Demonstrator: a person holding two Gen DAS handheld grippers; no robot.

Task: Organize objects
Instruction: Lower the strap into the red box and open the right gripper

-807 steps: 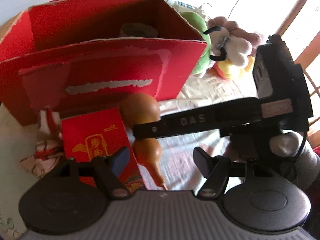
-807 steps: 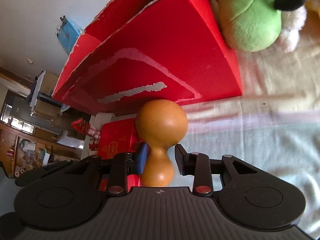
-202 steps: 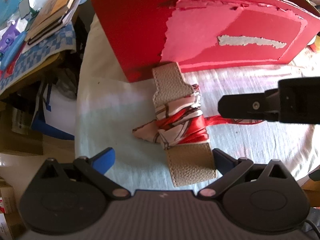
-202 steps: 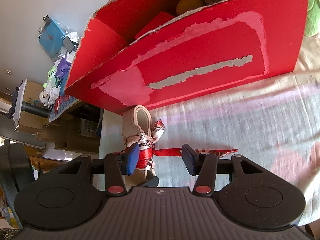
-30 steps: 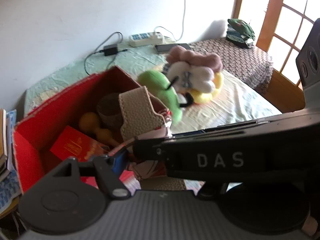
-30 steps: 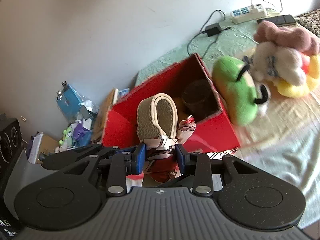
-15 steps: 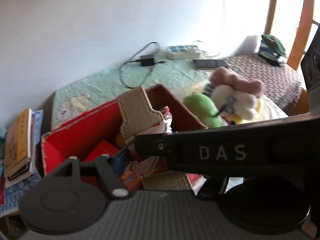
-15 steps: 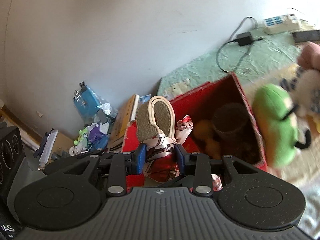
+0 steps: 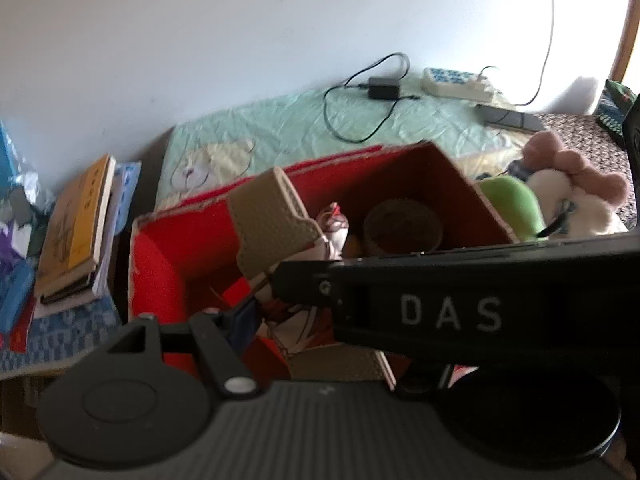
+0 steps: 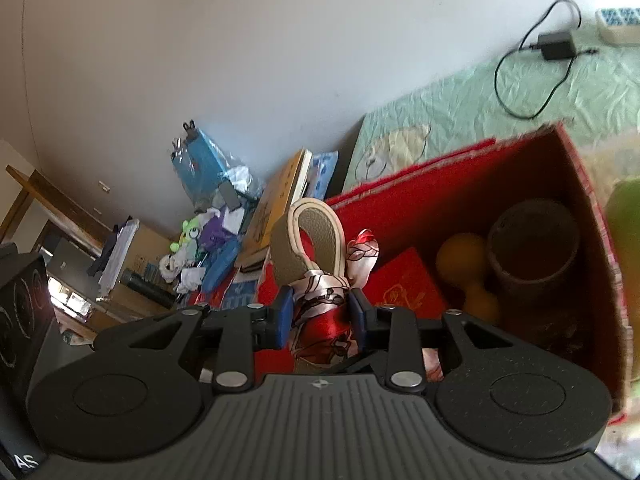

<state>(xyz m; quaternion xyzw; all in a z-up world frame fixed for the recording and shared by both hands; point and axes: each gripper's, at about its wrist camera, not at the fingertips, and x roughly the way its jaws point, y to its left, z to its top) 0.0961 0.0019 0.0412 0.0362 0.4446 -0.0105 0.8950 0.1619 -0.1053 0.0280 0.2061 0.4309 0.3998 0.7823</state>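
A: Beige pebbled-leather strap wrapped in a red-and-white silk scarf (image 10: pixel 320 308) sits pinched at the scarf knot between the right gripper (image 10: pixel 320 317) pads, jaws just been closing tighter on it. Left gripper (image 9: pixel 320 336): blue left pad beside the scarf, other finger hidden behind the right gripper's black arm, so can't tell if it grips.

B: Where's the item?

A: In the air over the near-left end of the open red cardboard box (image 10: pixel 576 184). Risks: the right grip is only on slippery silk, so the strap could slide out early. The loose scarf tail could snag the torn rim. Farther in, a red printed packet (image 10: pixel 408 284), orange gourd (image 10: pixel 464 272) and brown cylindrical cup (image 10: pixel 532 248) fill the floor, so it may land on top and tip.

B: Versus a second back?

A: Both views have swung left; the box fills more of the frame, and the green plush toy (image 9: pixel 510 208) has slid to the right edge.
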